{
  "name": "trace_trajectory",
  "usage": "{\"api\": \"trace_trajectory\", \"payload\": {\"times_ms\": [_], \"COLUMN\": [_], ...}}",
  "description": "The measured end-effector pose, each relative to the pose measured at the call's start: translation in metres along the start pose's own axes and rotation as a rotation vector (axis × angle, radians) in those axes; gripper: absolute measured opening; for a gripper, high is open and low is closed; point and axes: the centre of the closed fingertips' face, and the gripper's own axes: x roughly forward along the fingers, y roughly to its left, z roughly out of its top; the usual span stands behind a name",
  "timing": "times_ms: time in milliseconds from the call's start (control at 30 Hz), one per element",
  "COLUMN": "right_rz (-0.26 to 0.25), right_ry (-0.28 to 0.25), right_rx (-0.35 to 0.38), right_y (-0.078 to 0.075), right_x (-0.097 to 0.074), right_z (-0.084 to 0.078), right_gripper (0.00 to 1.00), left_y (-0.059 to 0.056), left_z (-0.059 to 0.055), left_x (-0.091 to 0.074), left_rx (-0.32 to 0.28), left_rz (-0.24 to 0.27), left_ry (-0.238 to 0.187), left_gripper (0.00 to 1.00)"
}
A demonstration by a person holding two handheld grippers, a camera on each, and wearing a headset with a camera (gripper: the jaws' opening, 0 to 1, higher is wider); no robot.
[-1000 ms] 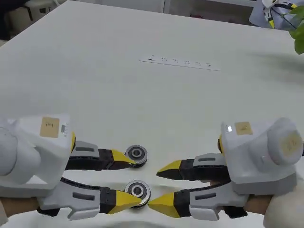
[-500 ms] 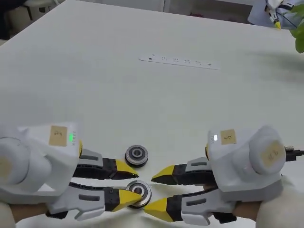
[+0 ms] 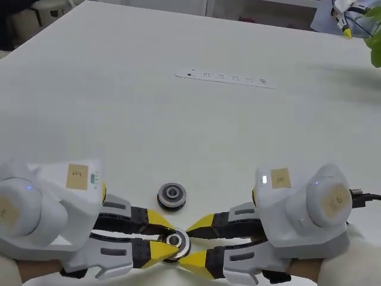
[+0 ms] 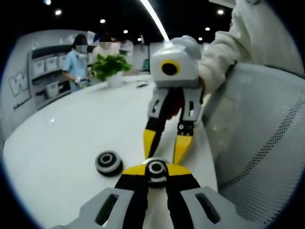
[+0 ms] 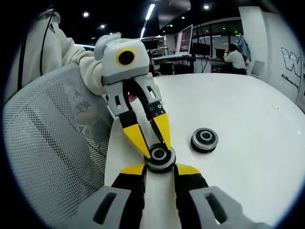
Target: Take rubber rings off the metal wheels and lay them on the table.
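Note:
Two metal wheels with black rubber rings lie near the table's front edge. My left gripper [image 3: 165, 239] and my right gripper [image 3: 189, 243] face each other there, and both have their yellow tips closed against the near wheel [image 3: 176, 241] from opposite sides. The left gripper view has the near wheel [image 4: 156, 167] held between its own tips [image 4: 156, 171], with the right gripper [image 4: 163, 157] meeting it from beyond. In the right gripper view, the wheel [image 5: 159, 157] sits at my right gripper [image 5: 159, 169], and the left gripper [image 5: 155, 143] is clamped on its far side. The second wheel [image 3: 171, 195] lies flat just behind, untouched.
A thin white strip with small marks [image 3: 226, 78] lies mid-table. A green plant [image 3: 375, 42] stands at the far right corner. A mesh chair back [image 5: 57, 129] is close behind the table's front edge. People stand by shelves in the background [image 4: 83, 59].
Both grippers have moved in toward each other and narrowed their jaws onto the near wheel, which stood between open tips a second ago. The far wheel has stayed put.

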Motion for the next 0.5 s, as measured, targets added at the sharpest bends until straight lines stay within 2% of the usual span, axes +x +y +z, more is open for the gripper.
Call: {"api": "trace_trajectory", "payload": {"times_ms": [300, 500], "right_rz": [0.007, 0.010], "right_ry": [0.005, 0.005], "right_rx": [-0.001, 0.024], "right_y": [0.0004, 0.0003], "right_x": [-0.0020, -0.0029], "right_z": [-0.0004, -0.0014], "right_gripper": [0.17, 0.16], "left_y": [0.0001, -0.0002], "left_z": [-0.0003, -0.0002], "left_x": [-0.0001, -0.0006], "left_rx": [0.011, 0.012], "left_rz": [0.003, 0.003], "left_ry": [0.001, -0.001], "left_gripper": [0.15, 0.15]}}
